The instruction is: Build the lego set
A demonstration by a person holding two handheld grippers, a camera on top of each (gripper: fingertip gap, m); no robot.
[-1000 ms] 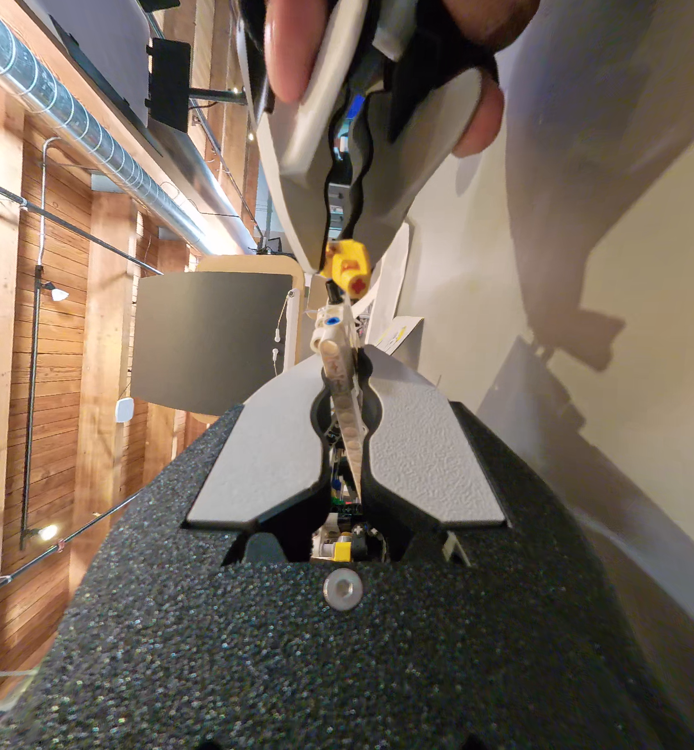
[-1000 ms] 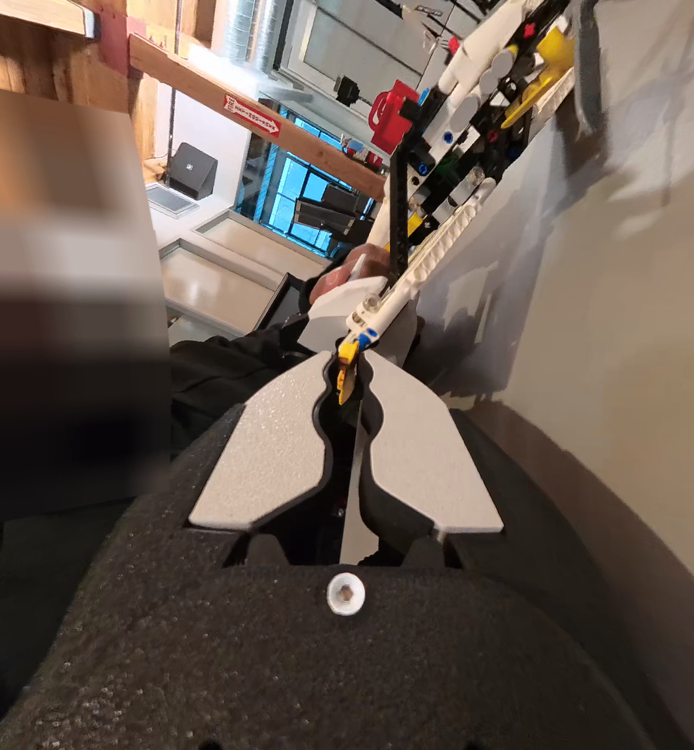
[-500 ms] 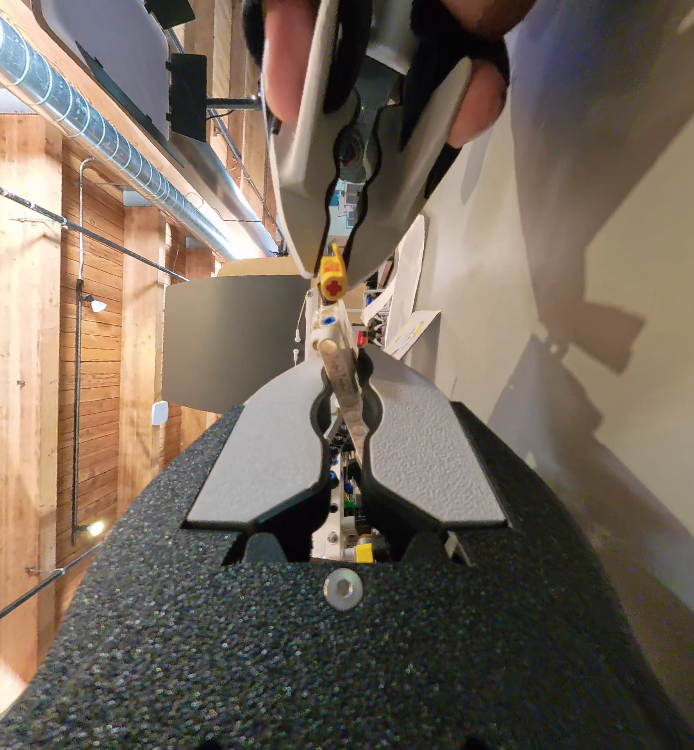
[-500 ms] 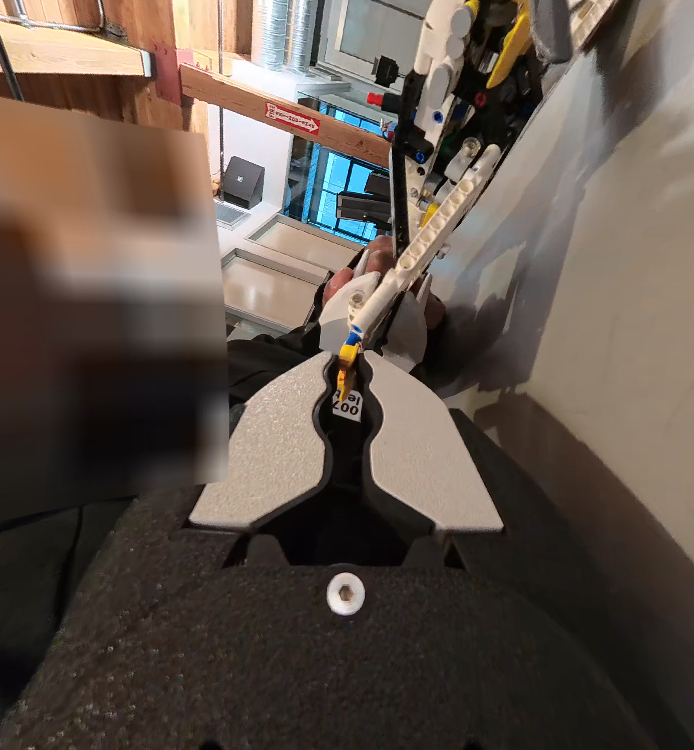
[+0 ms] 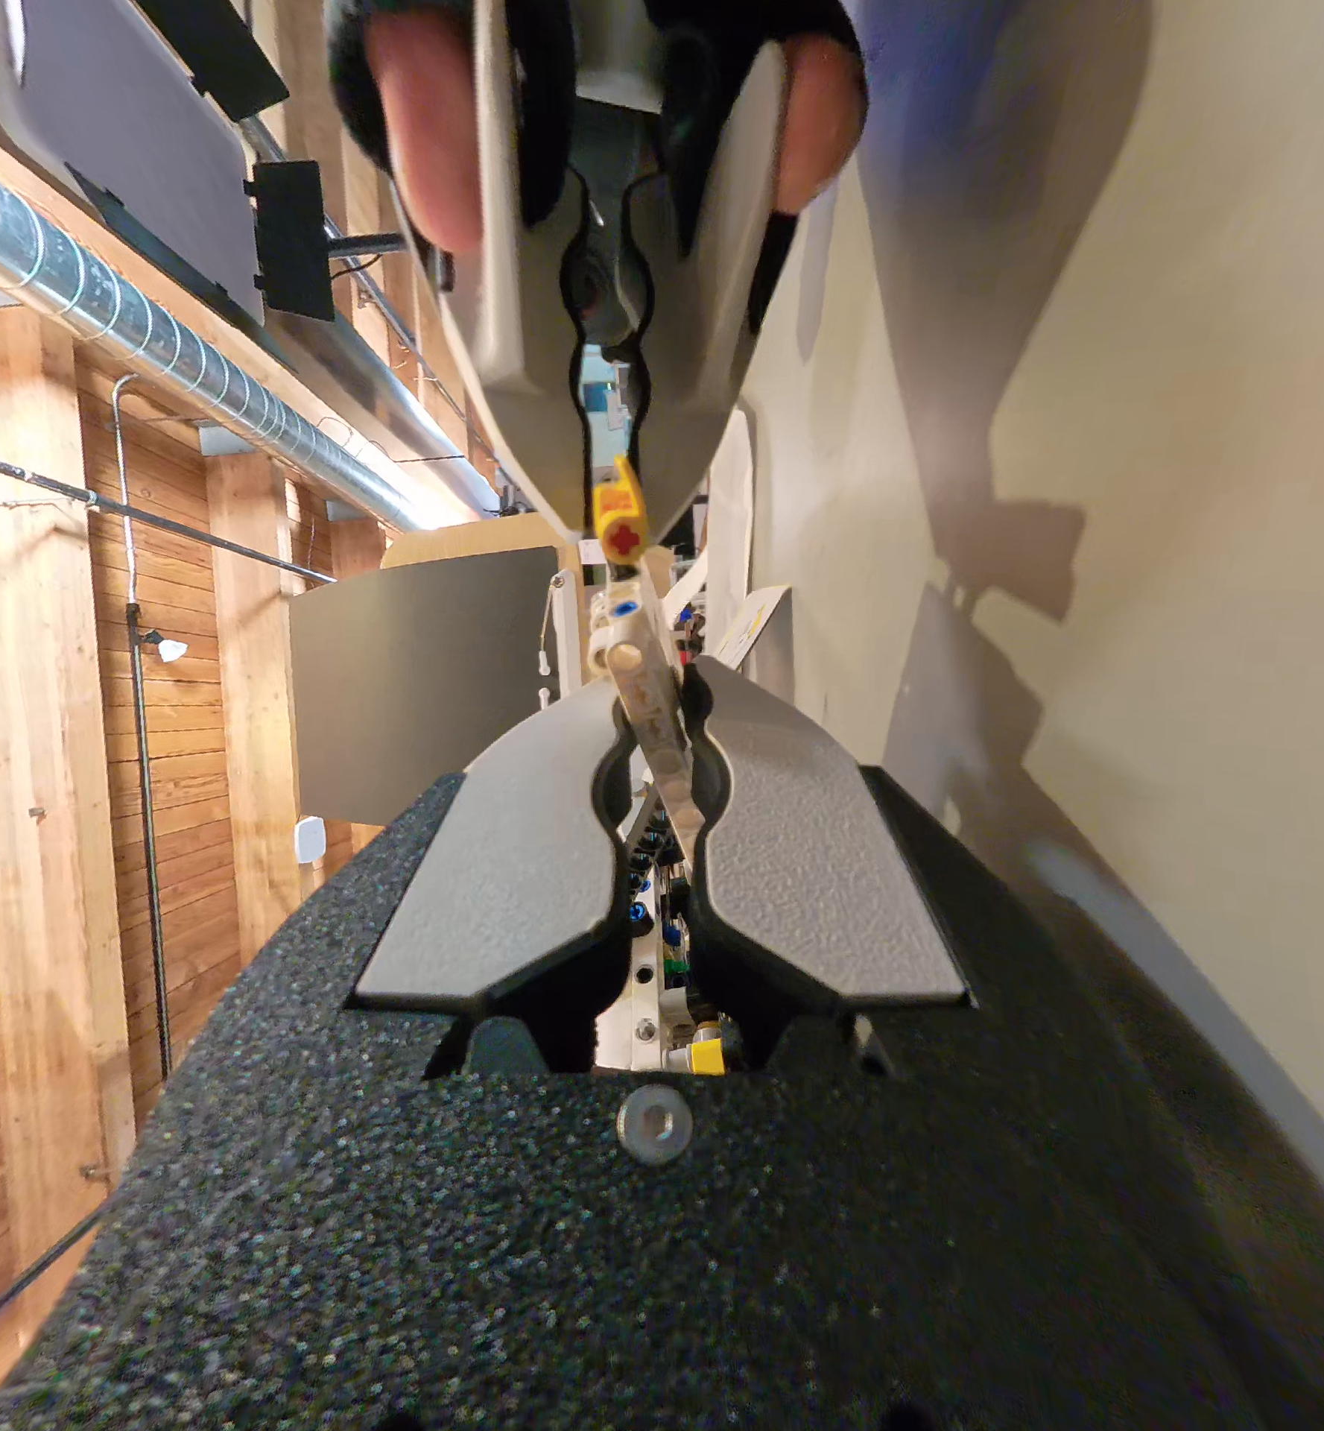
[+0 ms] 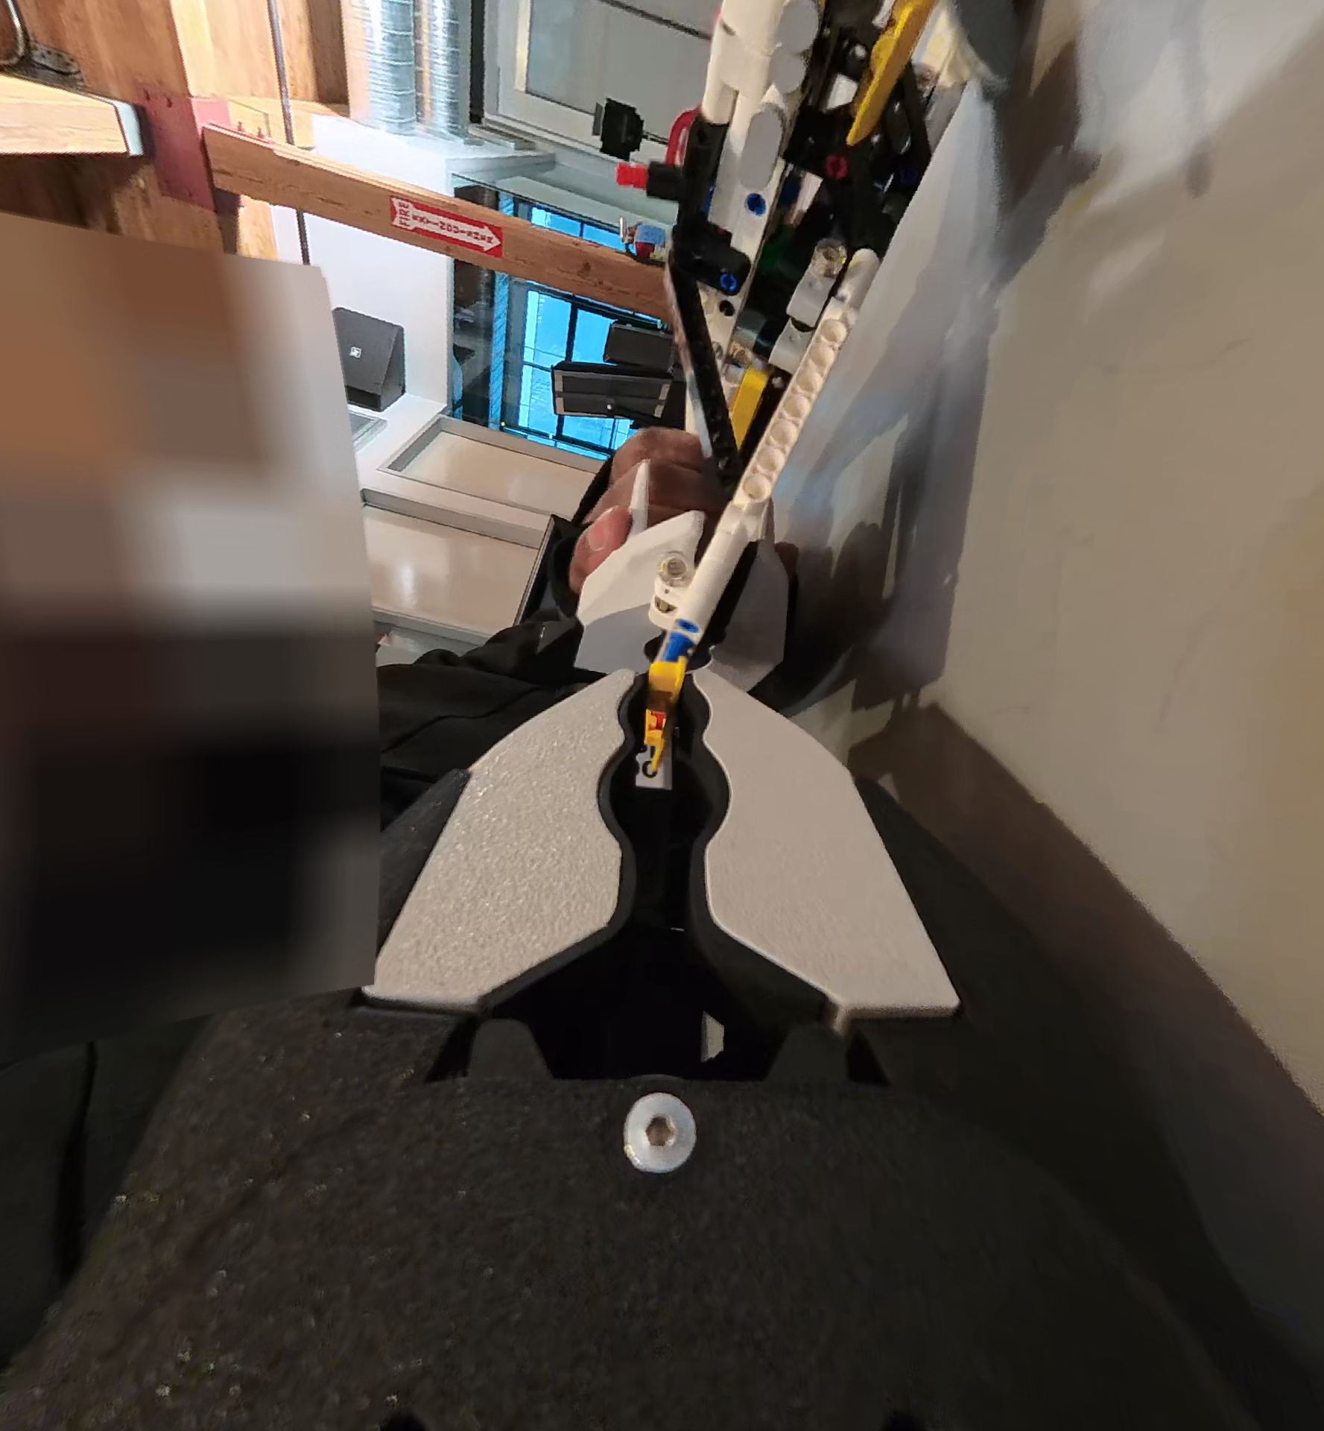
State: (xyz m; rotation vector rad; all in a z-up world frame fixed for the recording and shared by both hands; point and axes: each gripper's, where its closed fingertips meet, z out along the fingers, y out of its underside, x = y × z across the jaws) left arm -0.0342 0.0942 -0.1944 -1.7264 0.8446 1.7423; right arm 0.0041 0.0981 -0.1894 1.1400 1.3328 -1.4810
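Note:
My left gripper (image 5: 652,685) is shut on a white perforated beam (image 5: 655,736) that runs between its pads; more of the brick-built model shows behind the jaws. In the right wrist view the same beam (image 6: 786,430) runs up to the black, white and yellow model (image 6: 782,178). My right gripper (image 6: 670,685) is shut on a small yellow connector (image 6: 662,693) at the beam's blue-pinned end. It also shows in the left wrist view (image 5: 616,472), gripping the yellow connector (image 5: 620,523) with a red cross. The left gripper (image 6: 678,577) is visible beyond, a hand behind it.
The beige tabletop fills the right side of both views (image 5: 1146,619) (image 6: 1200,581). A paper booklet (image 5: 751,623) and a grey panel (image 5: 426,681) lie beyond. A dark sleeve (image 6: 488,697) is at left. A wooden wall (image 5: 39,697) and a metal duct (image 5: 178,348) lie behind.
Both grippers have turned together with the model; the beam now leans more across my left jaws. Both grasps have stayed shut on the beam and the yellow connector.

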